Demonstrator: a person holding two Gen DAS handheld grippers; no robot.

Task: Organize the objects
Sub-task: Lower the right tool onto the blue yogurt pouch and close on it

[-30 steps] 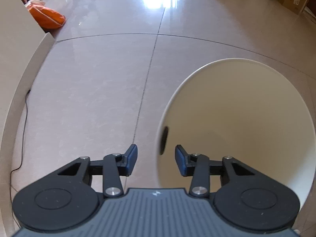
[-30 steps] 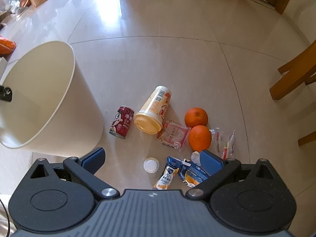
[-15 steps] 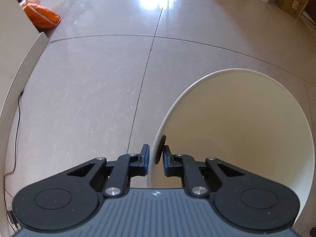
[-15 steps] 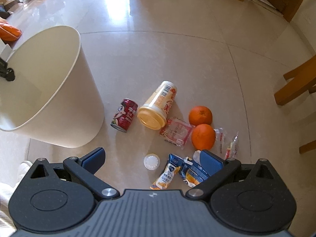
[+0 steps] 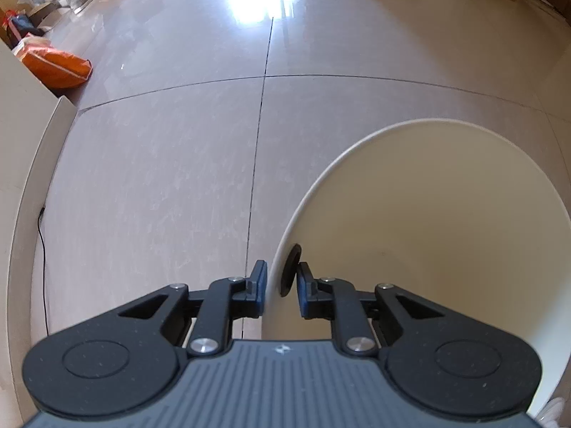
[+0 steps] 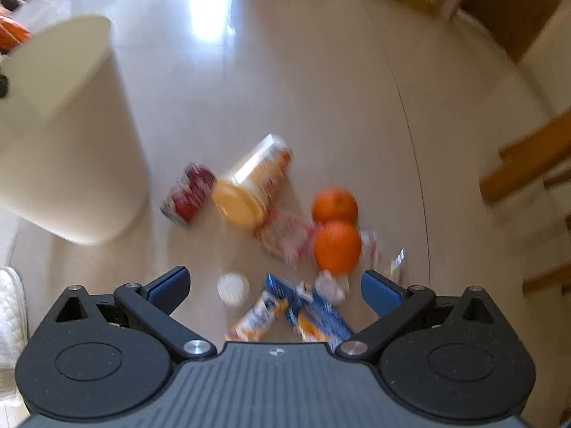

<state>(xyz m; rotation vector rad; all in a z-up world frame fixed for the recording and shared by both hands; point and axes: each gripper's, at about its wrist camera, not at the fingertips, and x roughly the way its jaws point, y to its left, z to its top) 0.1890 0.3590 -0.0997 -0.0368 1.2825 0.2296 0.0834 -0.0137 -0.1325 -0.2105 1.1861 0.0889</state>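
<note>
My left gripper (image 5: 281,294) is shut on the rim of a cream bin (image 5: 446,214), one finger outside, one inside. The bin is tilted in the right wrist view (image 6: 71,135). My right gripper (image 6: 274,285) is open and empty above a pile on the floor: a red can (image 6: 187,192), a yellow-lidded cup (image 6: 253,182), two oranges (image 6: 335,224), a pink packet (image 6: 285,239), a white cap (image 6: 233,288) and blue snack packets (image 6: 307,314). The right wrist view is blurred.
An orange bag (image 5: 57,66) and boxes lie at the far left by a white wall edge (image 5: 21,185). A black cable (image 5: 42,267) runs along the floor. Wooden chair legs (image 6: 528,167) stand at the right. Cardboard boxes line the far wall.
My left gripper closed on the bin's rim and lifted and tilted the bin. My right gripper moved, and the pile now sits more centred and closer between its fingers.
</note>
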